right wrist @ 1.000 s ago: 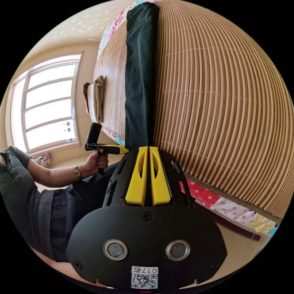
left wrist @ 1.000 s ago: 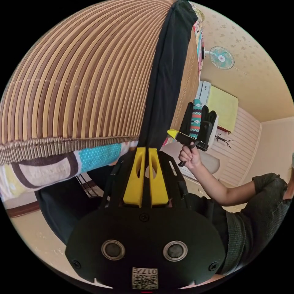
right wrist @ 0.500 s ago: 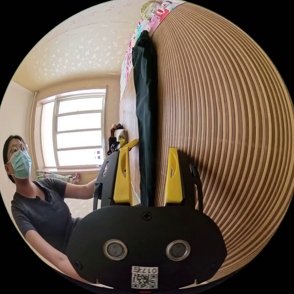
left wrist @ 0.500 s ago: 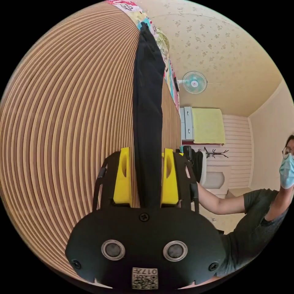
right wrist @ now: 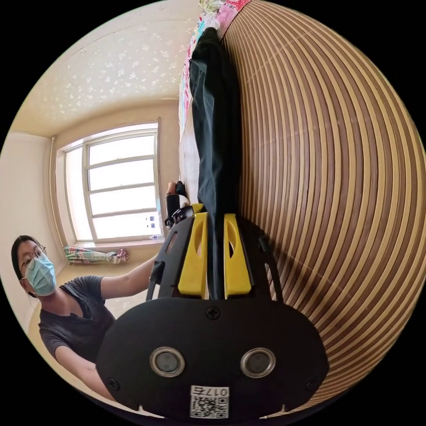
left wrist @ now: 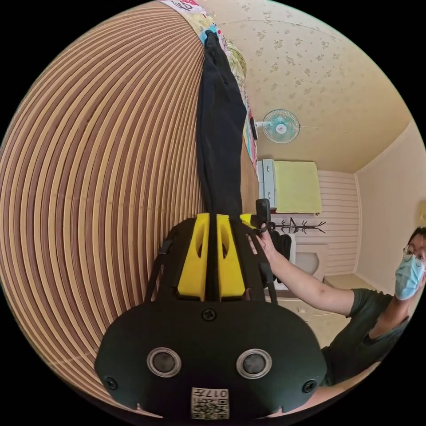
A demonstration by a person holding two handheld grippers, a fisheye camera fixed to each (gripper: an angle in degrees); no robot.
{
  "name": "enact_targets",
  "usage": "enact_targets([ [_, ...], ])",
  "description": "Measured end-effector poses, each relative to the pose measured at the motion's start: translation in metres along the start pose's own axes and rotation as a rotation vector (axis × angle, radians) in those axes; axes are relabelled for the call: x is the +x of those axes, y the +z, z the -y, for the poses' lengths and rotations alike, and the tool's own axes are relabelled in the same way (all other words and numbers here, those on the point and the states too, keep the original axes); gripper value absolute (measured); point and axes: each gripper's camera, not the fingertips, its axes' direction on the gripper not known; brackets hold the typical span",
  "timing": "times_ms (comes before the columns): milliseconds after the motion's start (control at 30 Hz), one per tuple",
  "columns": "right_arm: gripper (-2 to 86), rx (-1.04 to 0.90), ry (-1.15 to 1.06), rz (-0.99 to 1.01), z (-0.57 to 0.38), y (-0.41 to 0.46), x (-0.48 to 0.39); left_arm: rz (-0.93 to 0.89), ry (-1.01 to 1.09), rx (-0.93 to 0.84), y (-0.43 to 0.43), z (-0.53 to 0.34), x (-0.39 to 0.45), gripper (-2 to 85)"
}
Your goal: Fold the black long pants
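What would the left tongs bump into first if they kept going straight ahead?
Probably the black pants. The left tongs look already shut on one end, and the cloth stretches straight ahead along the striped mat. Depth is hard to judge.

A home bedroom: a bed under a striped bamboo mat [left wrist: 97,177], a wall fan [left wrist: 280,126], patterned wallpaper [left wrist: 319,66], a coat rack [left wrist: 298,226] and a large window [right wrist: 120,186]

The left tongs [left wrist: 212,222] are closed on the near end of the black long pants [left wrist: 219,128], which stretch away along the striped bamboo mat [left wrist: 102,168]. Just beside them, a hand [left wrist: 266,242] grips the right tongs [left wrist: 259,219].
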Motion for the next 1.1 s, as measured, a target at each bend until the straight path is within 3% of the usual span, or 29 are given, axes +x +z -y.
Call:
enact_targets([
  [133, 2.7, 0.100, -0.088, 0.141, -0.018, -0.010, -0.018, -0.246, 0.063, 0.066, -0.014, -0.017, 0.023, 3.2],
  [267, 2.7, 0.195, -0.256, 0.317, -0.044, -0.027, -0.074, -0.345, 0.201, 0.079, -0.024, -0.033, 0.088, 4.7],
  [300, 2.8, 0.205, -0.281, 0.316, -0.047, -0.030, -0.083, -0.353, 0.235, 0.071, -0.024, -0.035, 0.113, 8.4],
  [400, 4.1, 0.212, -0.343, 0.291, -0.044, -0.039, -0.121, -0.153, 0.206, 0.099, -0.021, -0.029, 0.157, 13.9],
  [567, 3.2, 0.062, -0.289, 0.102, -0.014, -0.012, -0.149, 0.040, 0.122, 0.064, 0.004, -0.011, 0.172, 6.8],
  [667, 4.2, 0.076, -0.230, 0.041, -0.018, -0.003, -0.138, 0.076, 0.098, 0.074, 0.014, -0.020, 0.162, 5.1],
  [867, 12.0, 0.060, -0.094, -0.232, -0.064, 0.024, -0.079, 0.220, 0.005, 0.134, 0.025, -0.106, 0.116, 12.7],
  [1000, 13.4, -0.043, -0.041, -0.313, -0.114, 0.065, -0.045, 0.262, 0.012, -0.057, 0.097, -0.190, 0.106, 12.4],
  [1100, 13.5, -0.119, -0.004, -0.330, -0.156, 0.104, -0.028, 0.398, -0.051, -0.036, 0.127, -0.240, 0.105, 13.1],
])
